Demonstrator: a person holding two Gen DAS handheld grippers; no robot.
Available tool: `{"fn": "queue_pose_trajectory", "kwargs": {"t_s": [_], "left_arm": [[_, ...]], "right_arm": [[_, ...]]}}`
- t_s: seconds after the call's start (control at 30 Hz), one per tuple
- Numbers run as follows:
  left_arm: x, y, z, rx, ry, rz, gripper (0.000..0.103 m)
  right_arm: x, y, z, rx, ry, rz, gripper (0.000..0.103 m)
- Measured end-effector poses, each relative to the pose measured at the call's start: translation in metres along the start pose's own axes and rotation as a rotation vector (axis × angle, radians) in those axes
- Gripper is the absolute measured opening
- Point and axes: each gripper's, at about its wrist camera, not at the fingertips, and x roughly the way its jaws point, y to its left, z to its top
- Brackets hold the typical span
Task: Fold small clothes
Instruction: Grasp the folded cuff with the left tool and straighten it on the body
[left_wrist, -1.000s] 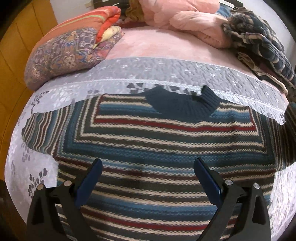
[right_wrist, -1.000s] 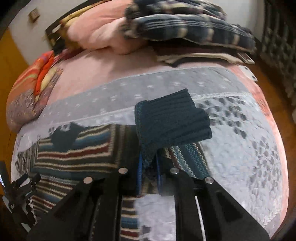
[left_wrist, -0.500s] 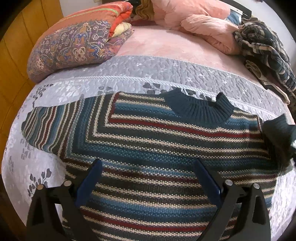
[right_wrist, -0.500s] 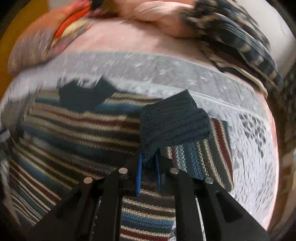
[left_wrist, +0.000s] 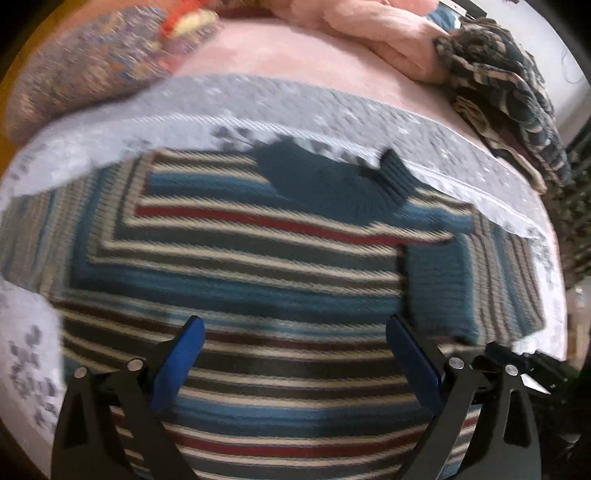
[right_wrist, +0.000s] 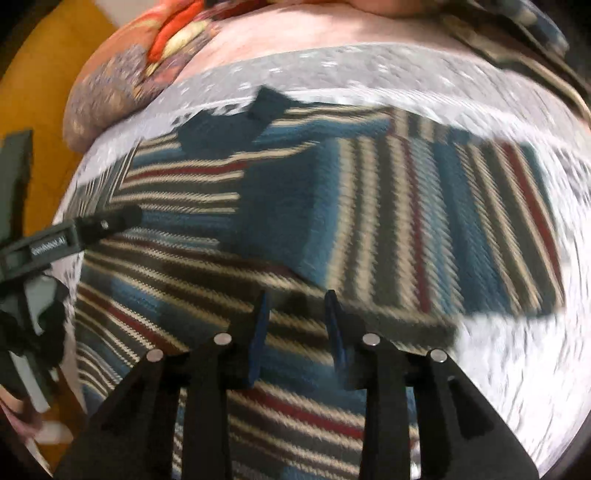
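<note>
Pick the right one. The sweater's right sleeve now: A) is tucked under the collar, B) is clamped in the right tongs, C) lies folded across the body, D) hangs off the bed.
C: the sleeve lies across the striped sweater, and the right tongs stand open with nothing between them.

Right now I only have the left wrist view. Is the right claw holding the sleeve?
Observer: No. The right claw is open, and there is nothing between its pads.
Operator: Where is it, then?
Observer: It is over the striped sweater, at the near edge of the folded sleeve. The picture is too blurred to tell whether it touches the cloth.
</note>
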Motion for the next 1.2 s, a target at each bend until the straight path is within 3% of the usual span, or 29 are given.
{"fn": "queue_pose_trajectory", "kwargs": {"t_s": [0.13, 0.37, 0.47, 0.57, 0.63, 0.7, 0.97, 1.2], "left_arm": [[0.02, -0.025, 0.003, -0.008, 0.076, -0.102, 0.088], [0.058, -0.072, 0.003, -0.019, 0.19, -0.21, 0.086], [0.073, -0.086, 0.001, -0.016, 0.227, -0.217, 0.067], [0.073, -0.091, 0.002, -0.017, 0.198, -0.166, 0.052], [0.067, -0.09, 0.002, -0.04, 0.173, -0.195, 0.031], [0.06, -0.09, 0.002, -0.05, 0.151, -0.226, 0.022], [0.004, -0.083, 0.012, -0.022, -0.039, -0.244, 0.017], [-0.027, -0.032, 0.019, -0.05, -0.119, -0.194, 0.017]], "right_arm": [[-0.019, -0.029, -0.018, 0.103, -0.015, 0.006, 0.033], [-0.035, -0.06, -0.033, 0.194, -0.036, 0.007, 0.033], [-0.038, -0.066, -0.036, 0.209, -0.043, 0.003, 0.033], [-0.042, -0.069, -0.038, 0.21, -0.053, -0.009, 0.034], [-0.045, -0.071, -0.039, 0.212, -0.061, -0.017, 0.034], [-0.048, -0.076, -0.039, 0.223, -0.069, -0.023, 0.034], [-0.06, -0.092, -0.033, 0.297, -0.107, -0.02, 0.034], [-0.063, -0.103, -0.015, 0.377, -0.131, 0.053, 0.034]]}}
